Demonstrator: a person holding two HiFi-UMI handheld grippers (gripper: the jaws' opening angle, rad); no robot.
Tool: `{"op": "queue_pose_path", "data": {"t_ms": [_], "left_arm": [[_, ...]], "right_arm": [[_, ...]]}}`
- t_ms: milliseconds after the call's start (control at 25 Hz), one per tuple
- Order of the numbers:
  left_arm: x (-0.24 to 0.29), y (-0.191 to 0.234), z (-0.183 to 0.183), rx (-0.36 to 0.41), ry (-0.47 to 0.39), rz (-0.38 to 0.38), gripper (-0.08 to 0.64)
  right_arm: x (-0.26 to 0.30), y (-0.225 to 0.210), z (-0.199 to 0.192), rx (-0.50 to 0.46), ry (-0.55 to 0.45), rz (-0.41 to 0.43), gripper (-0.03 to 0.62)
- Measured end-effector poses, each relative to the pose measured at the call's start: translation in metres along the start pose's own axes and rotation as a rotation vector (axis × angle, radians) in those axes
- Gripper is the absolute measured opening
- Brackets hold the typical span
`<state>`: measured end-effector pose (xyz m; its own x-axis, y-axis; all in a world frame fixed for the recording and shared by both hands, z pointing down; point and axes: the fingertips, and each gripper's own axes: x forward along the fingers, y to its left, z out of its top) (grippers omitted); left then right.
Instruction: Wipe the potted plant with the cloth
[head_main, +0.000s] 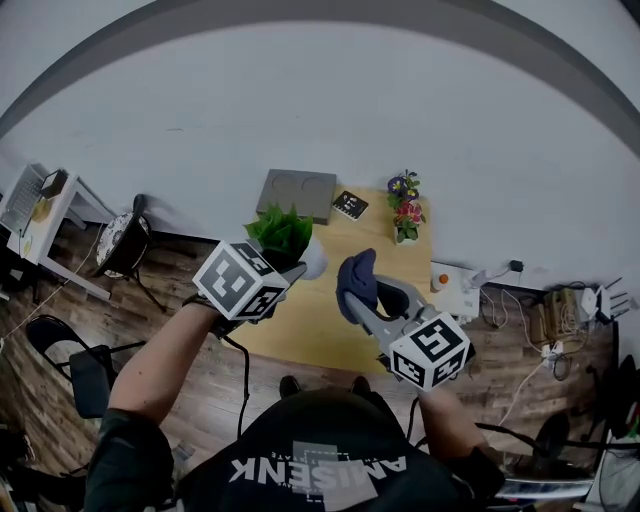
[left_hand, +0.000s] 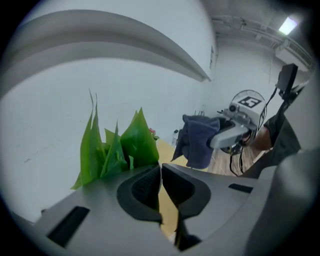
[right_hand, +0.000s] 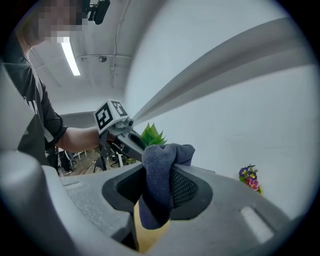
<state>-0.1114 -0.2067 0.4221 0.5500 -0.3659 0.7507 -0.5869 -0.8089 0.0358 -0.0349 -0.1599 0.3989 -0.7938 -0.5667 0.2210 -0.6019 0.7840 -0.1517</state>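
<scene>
Right hand-held gripper (right_hand: 167, 175) clamps cloth (right_hand: 161, 152) | potted plant (head_main: 281, 230): pot in head view only

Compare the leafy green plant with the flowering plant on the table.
The leafy plant is all green with pointed leaves; the flowering plant carries purple and red blooms. The leafy plant is beside the left gripper; the flowering plant stands apart by the wall. Both are small and potted.

The right gripper (head_main: 368, 292) holds the cloth (head_main: 356, 279) beside the potted plant (head_main: 280, 232).
</scene>
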Motion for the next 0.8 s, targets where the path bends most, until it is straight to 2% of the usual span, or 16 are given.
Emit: {"op": "queue_pose_path", "data": {"t_ms": [280, 480, 640, 800], "left_arm": [[0.054, 0.008, -0.022, 0.270, 0.140, 0.088, 0.016], [0.092, 0.015, -0.043, 0.280, 0.184, 0.028, 0.018], [0.117, 0.029, -0.058, 0.271, 0.200, 0.040, 0.023], [0.142, 0.033, -0.067, 0.306, 0.208, 0.031, 0.023]], "right_arm": [[-0.022, -0.033, -0.002, 0.028, -0.008, -0.094, 0.132], [-0.035, -0.048, -0.008, 0.061, -0.007, -0.153, 0.132], [-0.041, -0.063, -0.014, 0.095, -0.008, -0.195, 0.132], [-0.047, -0.074, -0.014, 0.089, -0.009, -0.223, 0.132]]}}
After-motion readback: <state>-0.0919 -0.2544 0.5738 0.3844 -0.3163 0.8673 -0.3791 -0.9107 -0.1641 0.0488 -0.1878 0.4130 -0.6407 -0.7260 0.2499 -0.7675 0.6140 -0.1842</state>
